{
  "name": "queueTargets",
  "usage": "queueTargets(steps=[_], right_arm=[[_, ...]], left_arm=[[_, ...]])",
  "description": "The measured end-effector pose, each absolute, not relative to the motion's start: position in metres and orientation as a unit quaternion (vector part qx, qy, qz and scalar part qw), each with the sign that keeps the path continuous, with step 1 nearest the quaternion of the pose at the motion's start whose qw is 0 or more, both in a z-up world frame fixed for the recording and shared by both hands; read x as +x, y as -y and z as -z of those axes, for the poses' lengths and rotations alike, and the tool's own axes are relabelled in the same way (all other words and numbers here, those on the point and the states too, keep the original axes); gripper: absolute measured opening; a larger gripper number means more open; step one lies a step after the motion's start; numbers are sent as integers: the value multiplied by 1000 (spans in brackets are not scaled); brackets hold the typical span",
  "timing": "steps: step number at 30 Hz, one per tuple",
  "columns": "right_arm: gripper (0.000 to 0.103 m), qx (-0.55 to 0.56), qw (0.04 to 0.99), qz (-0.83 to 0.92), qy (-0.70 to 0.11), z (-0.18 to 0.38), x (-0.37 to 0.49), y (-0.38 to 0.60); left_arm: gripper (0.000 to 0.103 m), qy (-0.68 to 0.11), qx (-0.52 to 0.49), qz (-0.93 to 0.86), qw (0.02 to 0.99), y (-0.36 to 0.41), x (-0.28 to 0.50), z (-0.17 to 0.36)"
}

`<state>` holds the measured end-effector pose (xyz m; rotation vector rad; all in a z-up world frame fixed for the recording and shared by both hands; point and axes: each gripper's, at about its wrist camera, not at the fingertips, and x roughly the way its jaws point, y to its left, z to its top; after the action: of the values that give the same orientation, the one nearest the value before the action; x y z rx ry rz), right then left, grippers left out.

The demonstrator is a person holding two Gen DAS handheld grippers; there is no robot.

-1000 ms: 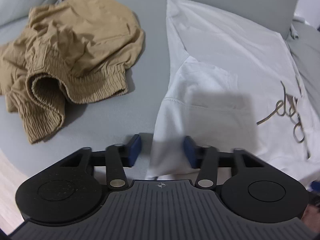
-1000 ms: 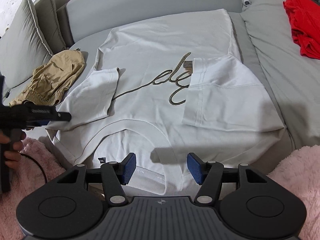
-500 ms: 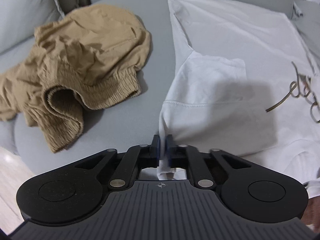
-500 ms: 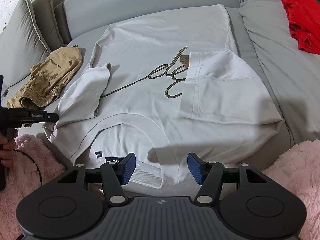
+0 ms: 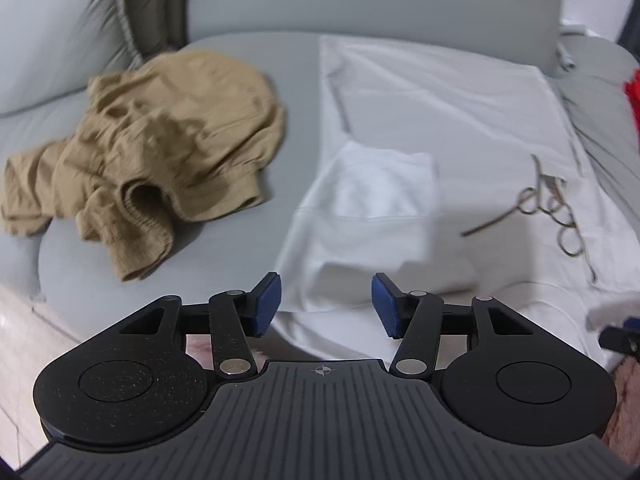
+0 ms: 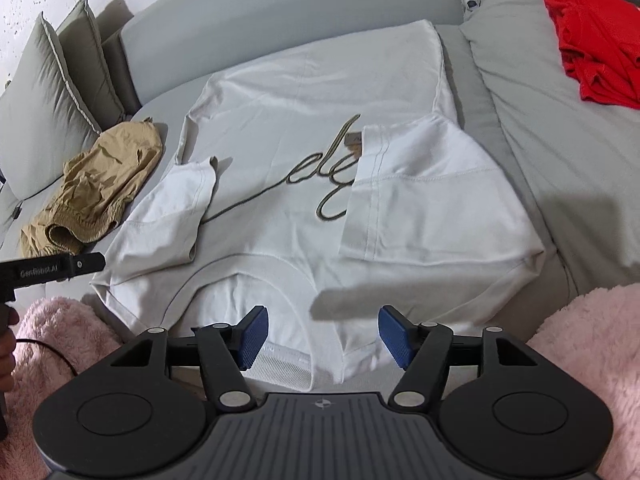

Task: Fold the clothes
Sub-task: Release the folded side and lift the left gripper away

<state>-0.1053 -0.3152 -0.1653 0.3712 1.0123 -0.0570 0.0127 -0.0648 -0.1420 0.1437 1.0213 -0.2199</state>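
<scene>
A white T-shirt (image 6: pixel 300 92) with a looping script print lies front up on the grey sofa, collar (image 6: pixel 280 364) nearest me. Both sleeves are folded inward: the left one (image 5: pixel 376 192) and the right one (image 6: pixel 432 192). My left gripper (image 5: pixel 326 306) hovers above the shirt's left shoulder edge. Its jaws are opening, and the cloth lies below them with neither pad touching it. The right wrist view shows that gripper (image 6: pixel 94 263) side-on at the left. My right gripper (image 6: pixel 320 336) hangs over the collar, jaws closing slightly and wide apart, gripping nothing.
Crumpled tan shorts (image 5: pixel 152 152) lie left of the shirt. A red garment (image 6: pixel 592 40) sits on the seat at the far right. Grey cushions (image 6: pixel 40 120) lean at the back left. Pink fluffy sleeves (image 6: pixel 580 328) flank the right gripper. The sofa's front edge (image 5: pixel 52 280) drops to pale floor.
Half a second ago the left gripper was shut on the shirt's left shoulder edge. It has let go, opened wide and pulled back and up. The right gripper has hardly moved.
</scene>
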Motion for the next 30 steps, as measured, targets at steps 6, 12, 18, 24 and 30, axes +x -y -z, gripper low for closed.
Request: queueTargets(steps=[6,12,18,24,30], right_arm=[[49,174,857,35,-484,167,-107,319],[50,171,855,40,-488,169,-106,320],[50,158,860,37,-484,165,-101,316],[50,155,852,37,-499,175,-101,314],[51,156,836,43,-524,188,-100,315]], left_arm=[[61,-493,101,136,853,96,2,152],[62,-496,118,148,848,110,-8,157],[64,-498,120,145,846,115,-7,159],[65,-514,128,152,835,120,-11,170],[68,-536,134,160,818,126,-18,190]])
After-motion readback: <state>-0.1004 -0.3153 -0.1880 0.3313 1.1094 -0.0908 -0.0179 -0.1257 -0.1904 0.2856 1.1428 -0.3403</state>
